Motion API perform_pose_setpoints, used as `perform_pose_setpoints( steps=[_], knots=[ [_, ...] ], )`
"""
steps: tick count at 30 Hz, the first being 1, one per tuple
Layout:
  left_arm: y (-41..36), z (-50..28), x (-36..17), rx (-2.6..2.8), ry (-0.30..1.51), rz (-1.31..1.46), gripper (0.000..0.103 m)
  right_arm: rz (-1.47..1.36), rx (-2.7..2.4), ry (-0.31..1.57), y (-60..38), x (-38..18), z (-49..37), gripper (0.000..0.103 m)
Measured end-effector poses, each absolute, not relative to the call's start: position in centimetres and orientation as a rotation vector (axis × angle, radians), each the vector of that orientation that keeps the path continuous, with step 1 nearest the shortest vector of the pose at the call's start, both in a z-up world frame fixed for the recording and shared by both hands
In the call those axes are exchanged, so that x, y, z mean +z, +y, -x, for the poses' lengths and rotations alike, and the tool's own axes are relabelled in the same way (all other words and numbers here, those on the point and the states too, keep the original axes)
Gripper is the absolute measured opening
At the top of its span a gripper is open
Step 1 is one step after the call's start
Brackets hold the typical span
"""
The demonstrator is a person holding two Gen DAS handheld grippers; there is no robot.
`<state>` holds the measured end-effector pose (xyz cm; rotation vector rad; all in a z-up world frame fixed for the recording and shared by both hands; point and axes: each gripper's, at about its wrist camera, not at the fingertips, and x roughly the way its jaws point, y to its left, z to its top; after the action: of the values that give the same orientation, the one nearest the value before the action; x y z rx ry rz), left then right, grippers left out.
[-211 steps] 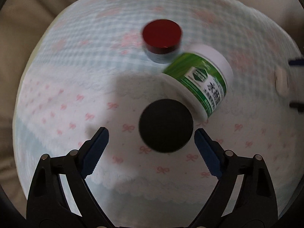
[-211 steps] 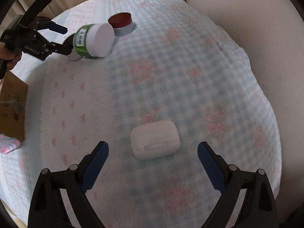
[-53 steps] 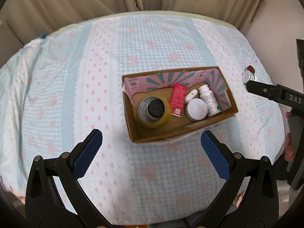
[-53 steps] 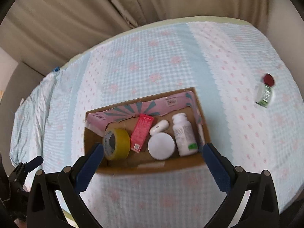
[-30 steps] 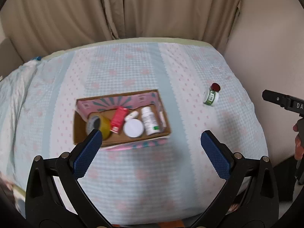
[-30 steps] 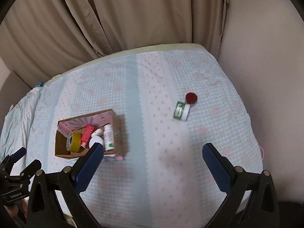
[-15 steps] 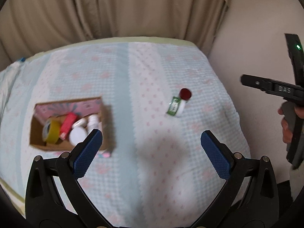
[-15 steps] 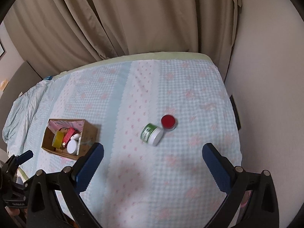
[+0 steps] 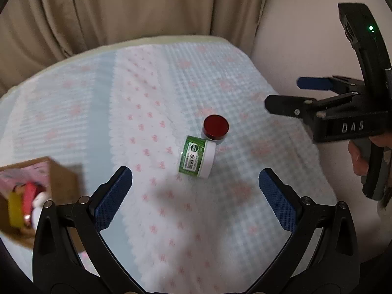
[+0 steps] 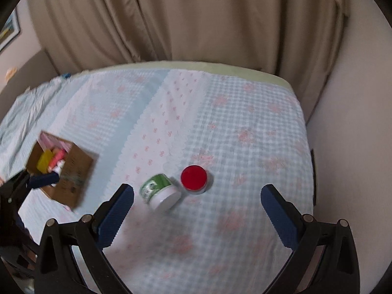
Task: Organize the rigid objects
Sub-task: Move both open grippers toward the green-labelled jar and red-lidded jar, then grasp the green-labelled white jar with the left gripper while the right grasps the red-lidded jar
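Two small rigid containers are being left on the bedspread (image 9: 152, 103), near the centre of both views: a green-labelled jar (image 9: 196, 157) with a white lid, lying on its side, and a red-capped jar (image 9: 215, 128) standing upright just beyond it, the two touching or very nearly so. The left gripper (image 9: 194, 193) is being held wide open and empty low in its frame, with the lying jar between and beyond its blue pads (image 9: 111, 197). The right gripper (image 10: 197, 210) is likewise being held fully spread with nothing in it, both jars showing just above its gap. Both jars are judged light, stiff and smooth-walled, so slipping is likely; the lying one is best taken across its round body, though it may roll on the soft quilted cloth. The upright one is best pinched across its low cylindrical sides below the glossy cap. A cardboard box (image 10: 66, 178), already holding several items, is being kept at the left edge of both frames, well apart from the jars.
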<state>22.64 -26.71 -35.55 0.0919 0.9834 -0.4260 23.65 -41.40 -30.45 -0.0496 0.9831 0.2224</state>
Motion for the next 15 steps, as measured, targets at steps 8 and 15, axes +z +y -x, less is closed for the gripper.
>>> perform_pose_setpoints(
  steps=[8, 15],
  knots=[
    [-29.0, -26.9, -45.8, -0.464, 1.065, -0.071, 0.095, 0.171, 0.330, 0.976, -42.1, -39.8, -27.1, 0.098],
    [-30.2, -28.4, -49.2, -0.467, 1.032, -0.075, 0.087, 0.224, 0.387, 0.979, -41.6, -45.6, -28.8, 0.084]
  ],
)
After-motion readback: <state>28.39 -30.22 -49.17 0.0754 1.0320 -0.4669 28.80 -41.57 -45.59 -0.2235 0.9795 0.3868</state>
